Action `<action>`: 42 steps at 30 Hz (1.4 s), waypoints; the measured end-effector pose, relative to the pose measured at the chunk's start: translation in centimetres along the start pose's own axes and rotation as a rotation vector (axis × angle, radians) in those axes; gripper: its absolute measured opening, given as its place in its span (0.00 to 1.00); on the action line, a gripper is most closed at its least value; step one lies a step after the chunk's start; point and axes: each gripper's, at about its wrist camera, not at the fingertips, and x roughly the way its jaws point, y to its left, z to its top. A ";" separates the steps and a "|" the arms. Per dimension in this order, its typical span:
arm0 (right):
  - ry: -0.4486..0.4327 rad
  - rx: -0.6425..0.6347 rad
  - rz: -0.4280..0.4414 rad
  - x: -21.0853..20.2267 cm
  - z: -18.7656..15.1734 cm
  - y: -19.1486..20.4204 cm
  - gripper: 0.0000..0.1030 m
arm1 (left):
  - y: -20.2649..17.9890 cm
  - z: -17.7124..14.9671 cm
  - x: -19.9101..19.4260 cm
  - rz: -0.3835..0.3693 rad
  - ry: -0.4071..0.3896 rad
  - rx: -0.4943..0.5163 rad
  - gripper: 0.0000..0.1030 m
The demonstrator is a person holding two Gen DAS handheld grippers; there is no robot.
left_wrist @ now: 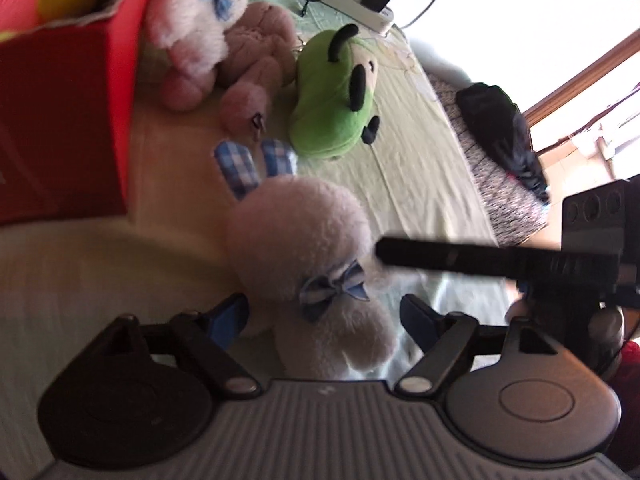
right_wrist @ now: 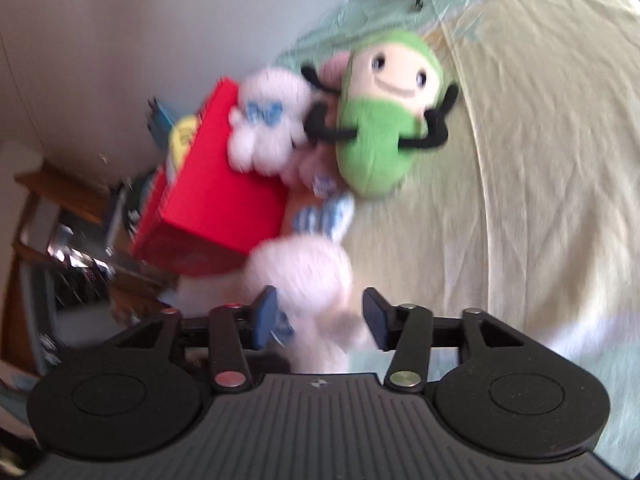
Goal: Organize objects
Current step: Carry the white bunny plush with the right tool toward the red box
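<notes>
Two tools, left tool (left_wrist: pixel 324 320) and right tool (right_wrist: pixel 320 320), spread around white bunny (left_wrist: pixel 304 240)

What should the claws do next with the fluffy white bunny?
Probably close the left claw gently on the white bunny. The bunny lies on the bed sheet right between that claw's open blue pads, not yet pinched. The right claw is open around it too. The red box beside it already holds toys, so it likely goes there.
</notes>
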 end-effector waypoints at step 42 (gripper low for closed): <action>-0.002 0.241 0.099 3.8 -0.9 0.1 0.51 | -2.5 1.6 0.8 0.291 0.082 0.077 0.93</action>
